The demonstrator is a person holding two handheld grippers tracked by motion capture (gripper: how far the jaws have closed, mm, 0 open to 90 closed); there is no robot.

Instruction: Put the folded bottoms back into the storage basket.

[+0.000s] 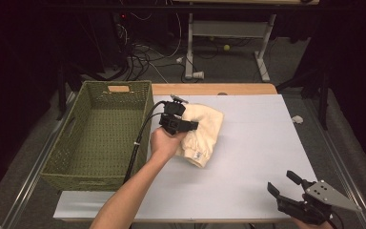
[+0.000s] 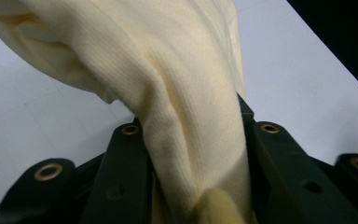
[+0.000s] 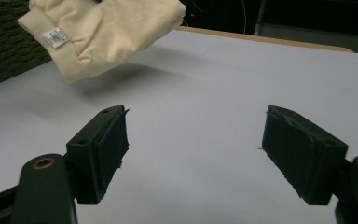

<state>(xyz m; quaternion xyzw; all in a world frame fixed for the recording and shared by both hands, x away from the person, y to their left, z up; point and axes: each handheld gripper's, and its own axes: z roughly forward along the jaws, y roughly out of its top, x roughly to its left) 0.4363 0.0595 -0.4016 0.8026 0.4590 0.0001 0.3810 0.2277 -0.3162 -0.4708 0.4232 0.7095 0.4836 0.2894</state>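
A folded cream knit garment hangs just above the white table, held by my left gripper, which is shut on it. In the left gripper view the cream fabric is pinched between the two black jaws and rises away from them. The right gripper view shows the garment lifted off the table with its shadow beneath and a small white label on its cuff. My right gripper stands open near the table's front right corner, and its pads have nothing between them.
A green woven basket stands at the table's left, right beside my left hand. The white table top stretches between the garment and my right gripper. Beyond the far edge are cables, a table frame and a dark floor.
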